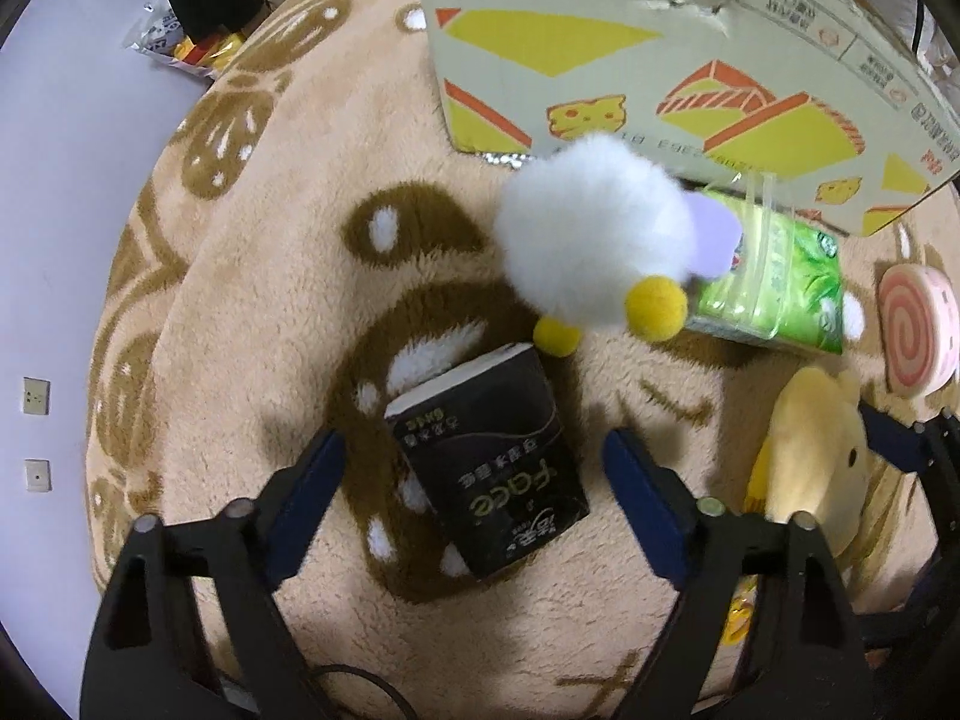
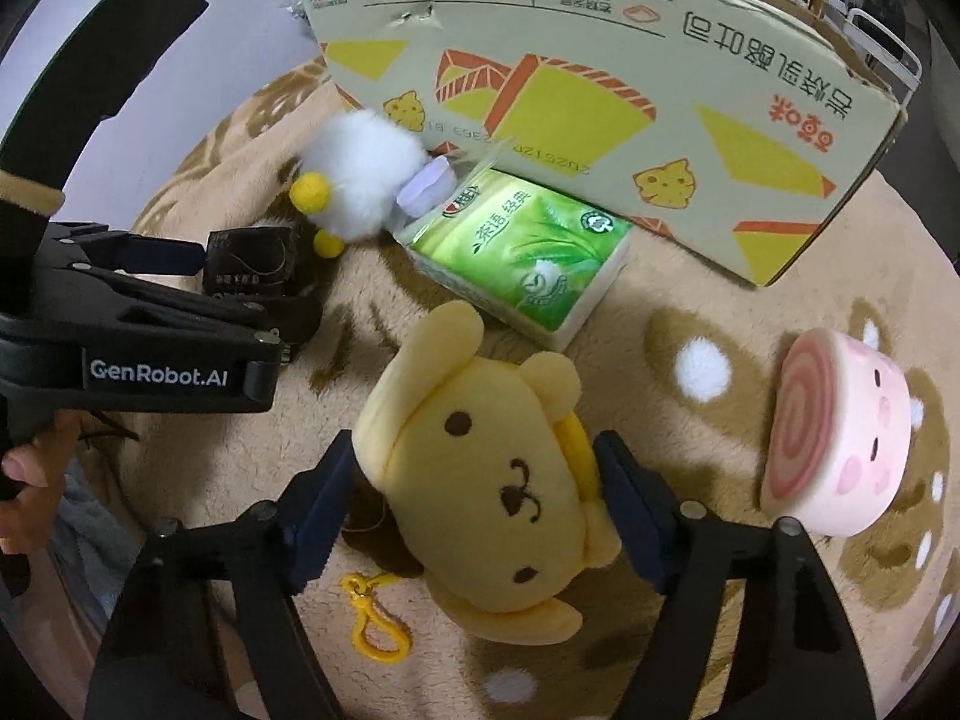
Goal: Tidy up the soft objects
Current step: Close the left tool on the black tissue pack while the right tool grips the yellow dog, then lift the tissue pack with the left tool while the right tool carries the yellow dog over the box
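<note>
Yellow plush, a dog-faced toy point(image 2: 498, 480), lies face up on the tan patterned blanket point(image 2: 690, 312) right between the right gripper point(image 2: 474, 480) fingers; both blue pads touch its sides, so the right gripper is closed on the plush toy. A yellow clip point(image 2: 378, 630) lies on the blanket just below it. In the left wrist view the left gripper point(image 1: 474, 468) points down over a black tissue pack point(image 1: 489, 468), which lies between its fingers; the jaws stand wide, with gaps on both sides and no pad touching the pack. A person's hand point(image 2: 24, 480) holds the left gripper at the edge of the right wrist view. Further out, a white fluffy toy point(image 1: 594, 228) with yellow feet sits beside a green tissue pack point(image 2: 528, 252), the two touching. A pink swirl-roll toy point(image 2: 840, 438) rests to the right, apart from the rest. Behind them all stands a cardboard box point(image 2: 600, 60), with the green pack right at its base
</note>
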`<state>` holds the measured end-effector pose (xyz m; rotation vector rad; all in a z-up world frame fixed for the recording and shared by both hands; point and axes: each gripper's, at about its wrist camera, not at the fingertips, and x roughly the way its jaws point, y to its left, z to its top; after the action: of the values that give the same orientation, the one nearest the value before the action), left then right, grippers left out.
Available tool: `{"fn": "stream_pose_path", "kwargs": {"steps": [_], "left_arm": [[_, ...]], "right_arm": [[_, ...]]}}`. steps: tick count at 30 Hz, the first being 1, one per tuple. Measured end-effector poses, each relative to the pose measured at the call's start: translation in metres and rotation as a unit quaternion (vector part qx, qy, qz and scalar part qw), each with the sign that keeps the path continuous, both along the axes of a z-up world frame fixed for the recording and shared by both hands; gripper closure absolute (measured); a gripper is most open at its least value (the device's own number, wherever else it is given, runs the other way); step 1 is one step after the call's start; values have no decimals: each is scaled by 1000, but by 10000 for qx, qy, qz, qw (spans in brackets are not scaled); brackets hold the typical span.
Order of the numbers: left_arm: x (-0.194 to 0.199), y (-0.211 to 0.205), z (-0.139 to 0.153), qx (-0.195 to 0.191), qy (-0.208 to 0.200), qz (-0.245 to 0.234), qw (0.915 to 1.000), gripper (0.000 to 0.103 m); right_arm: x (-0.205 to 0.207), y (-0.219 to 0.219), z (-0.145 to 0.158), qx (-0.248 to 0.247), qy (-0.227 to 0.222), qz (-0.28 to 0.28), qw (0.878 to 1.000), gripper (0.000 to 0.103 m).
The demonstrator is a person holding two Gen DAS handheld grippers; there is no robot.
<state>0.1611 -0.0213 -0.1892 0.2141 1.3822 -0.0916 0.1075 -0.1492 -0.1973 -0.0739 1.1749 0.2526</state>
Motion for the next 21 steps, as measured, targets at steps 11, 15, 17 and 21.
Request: {"fn": "stream_pose_path", "kwargs": {"steps": [11, 15, 17, 21], "left_arm": [[-11, 8, 6, -116, -71, 156, 9998, 62], [-15, 14, 17, -249, -311, 245, 9989, 62], [-18, 16, 24, -268, -473, 257, 9982, 63], [-26, 20, 42, -208, -750, 353, 9963, 63]], "right_arm": [[-3, -23, 11, 154, -86, -348, 9992, 29], [-5, -40, 28, 365, -369, -649, 9965, 30], [-6, -46, 38, 468, -551, -790, 9942, 30], [-11, -60, 60, 734, -979, -1068, 9867, 30]]}}
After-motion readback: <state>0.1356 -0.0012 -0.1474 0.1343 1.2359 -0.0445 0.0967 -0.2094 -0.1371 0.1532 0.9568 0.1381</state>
